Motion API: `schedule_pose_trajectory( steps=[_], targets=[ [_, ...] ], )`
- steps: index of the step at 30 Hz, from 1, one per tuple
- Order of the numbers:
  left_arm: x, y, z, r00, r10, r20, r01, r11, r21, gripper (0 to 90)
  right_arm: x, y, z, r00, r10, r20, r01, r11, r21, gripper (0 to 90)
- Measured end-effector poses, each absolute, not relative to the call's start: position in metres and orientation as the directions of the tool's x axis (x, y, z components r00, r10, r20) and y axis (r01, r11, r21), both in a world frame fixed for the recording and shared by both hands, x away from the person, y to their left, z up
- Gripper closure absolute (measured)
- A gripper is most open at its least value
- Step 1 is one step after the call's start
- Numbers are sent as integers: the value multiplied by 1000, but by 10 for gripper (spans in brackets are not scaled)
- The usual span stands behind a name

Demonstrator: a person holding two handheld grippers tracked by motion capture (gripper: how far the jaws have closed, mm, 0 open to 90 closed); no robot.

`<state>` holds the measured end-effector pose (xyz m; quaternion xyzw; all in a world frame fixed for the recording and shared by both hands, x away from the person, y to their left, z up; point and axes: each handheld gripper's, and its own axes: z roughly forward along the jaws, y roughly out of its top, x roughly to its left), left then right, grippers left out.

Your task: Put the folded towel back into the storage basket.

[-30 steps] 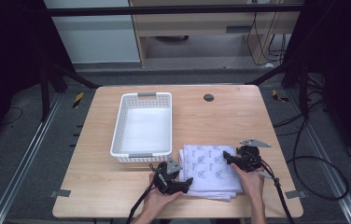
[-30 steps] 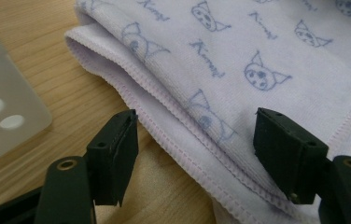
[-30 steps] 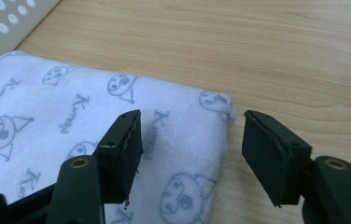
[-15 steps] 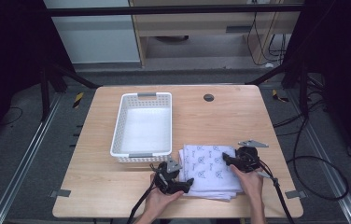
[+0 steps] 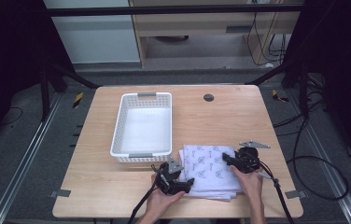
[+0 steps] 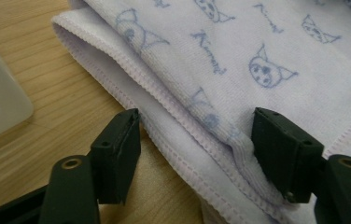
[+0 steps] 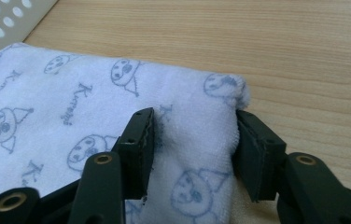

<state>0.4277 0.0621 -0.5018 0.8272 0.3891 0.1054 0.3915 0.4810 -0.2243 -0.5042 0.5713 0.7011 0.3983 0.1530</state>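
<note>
A folded white towel (image 5: pixel 208 169) with a blue cartoon print lies at the table's front, right of centre. My left gripper (image 5: pixel 179 183) is at its front left edge. In the left gripper view the left gripper (image 6: pixel 197 154) stands open, its jaws straddling the towel's layered hem (image 6: pixel 187 126) without pinching it. My right gripper (image 5: pixel 229 160) sits at the towel's far right corner. In the right gripper view the right gripper (image 7: pixel 192 149) is shut on that corner of the towel (image 7: pixel 197 135), which bulges up between the jaws.
A white perforated basket (image 5: pixel 120 128) stands empty just left of and beyond the towel. The wooden table (image 5: pixel 229 121) has a small dark hole (image 5: pixel 208 97) near its far edge. Cables trail from both grippers over the front edge.
Both grippers have stayed at the towel with only slight shifts. The right one has settled onto the far right corner.
</note>
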Motion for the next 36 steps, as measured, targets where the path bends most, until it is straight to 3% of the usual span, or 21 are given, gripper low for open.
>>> schedule_pose_trajectory(
  steps=[20,36],
  targets=[
    [430,61,-500,688,692,-217,596,-369,713,609,479,-222,-503,-302,912,279,689,6,725,666],
    [428,62,-498,696,681,-227,584,-354,730,730,477,-222,-497,-295,913,281,687,-2,727,734]
  ],
)
